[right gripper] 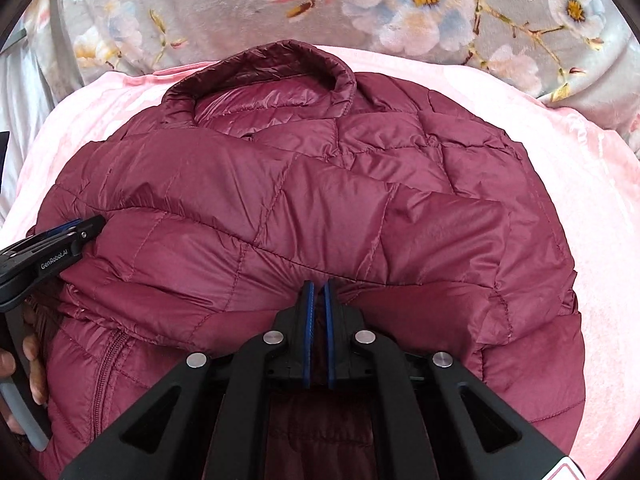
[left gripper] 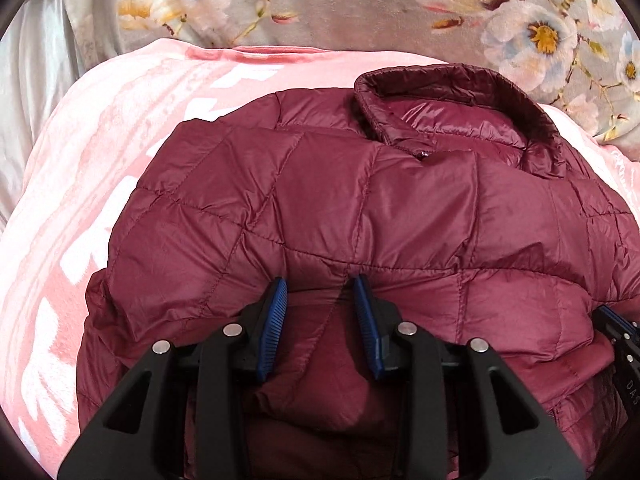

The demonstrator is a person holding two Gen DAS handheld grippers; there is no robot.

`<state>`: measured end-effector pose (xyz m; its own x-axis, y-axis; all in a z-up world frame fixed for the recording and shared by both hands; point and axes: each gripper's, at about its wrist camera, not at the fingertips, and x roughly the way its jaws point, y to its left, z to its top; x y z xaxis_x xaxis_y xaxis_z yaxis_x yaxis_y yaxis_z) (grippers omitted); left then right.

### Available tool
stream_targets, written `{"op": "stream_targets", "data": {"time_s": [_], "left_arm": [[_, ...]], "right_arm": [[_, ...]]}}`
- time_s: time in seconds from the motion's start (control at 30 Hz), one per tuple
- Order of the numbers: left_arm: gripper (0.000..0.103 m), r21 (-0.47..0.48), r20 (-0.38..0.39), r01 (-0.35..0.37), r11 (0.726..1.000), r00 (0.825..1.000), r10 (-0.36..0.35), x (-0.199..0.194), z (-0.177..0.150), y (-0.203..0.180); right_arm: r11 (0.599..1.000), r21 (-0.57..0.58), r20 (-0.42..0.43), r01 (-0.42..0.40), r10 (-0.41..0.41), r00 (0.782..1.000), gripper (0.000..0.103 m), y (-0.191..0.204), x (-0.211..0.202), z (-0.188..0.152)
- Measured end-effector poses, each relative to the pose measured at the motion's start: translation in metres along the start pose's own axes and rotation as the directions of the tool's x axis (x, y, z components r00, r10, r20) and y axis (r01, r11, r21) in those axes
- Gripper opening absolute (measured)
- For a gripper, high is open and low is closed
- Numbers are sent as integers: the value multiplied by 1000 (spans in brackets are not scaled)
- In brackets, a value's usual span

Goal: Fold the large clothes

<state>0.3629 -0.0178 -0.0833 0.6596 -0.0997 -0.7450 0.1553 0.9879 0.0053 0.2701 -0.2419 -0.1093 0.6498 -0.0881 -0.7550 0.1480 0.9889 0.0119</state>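
Left gripper: low over the near edge of the quilted jacket, pointing toward the collar; its blue-padded fingers stand well apart with a hump of maroon fabric lying between them, not pinched. From the right wrist view the same tool comes in at the left margin, its tip resting against the folded fabric, with the person's hand wrapped round the grey handle behind it.

Right gripper: level with the left, aimed the same way; its fingers are drawn almost together, clamping a thin fold of the jacket's edge between the blue pads. In the left wrist view only a sliver of it shows at the right margin.

Jacket: a maroon puffer, lying partly folded on the blanket, a quilted panel turned over the body, stand-up collar at the far end, zip running down the near left side.

Blanket: pink plush with white patterning, spread under the jacket and showing on both sides of it.

Beyond: grey fleece cover printed with pale blossoms, bordering the blanket's far edge; a strip of plain pale cloth at the far left.
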Motion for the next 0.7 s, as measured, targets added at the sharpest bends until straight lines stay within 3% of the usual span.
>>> {"op": "stream_targets", "data": {"time_s": [0.7], "left_arm": [[34, 47, 1, -65, 997, 998, 65, 1, 0, -10]], "right_arm": [[1000, 10, 5, -9, 9, 1000, 3, -3, 0, 0]]}}
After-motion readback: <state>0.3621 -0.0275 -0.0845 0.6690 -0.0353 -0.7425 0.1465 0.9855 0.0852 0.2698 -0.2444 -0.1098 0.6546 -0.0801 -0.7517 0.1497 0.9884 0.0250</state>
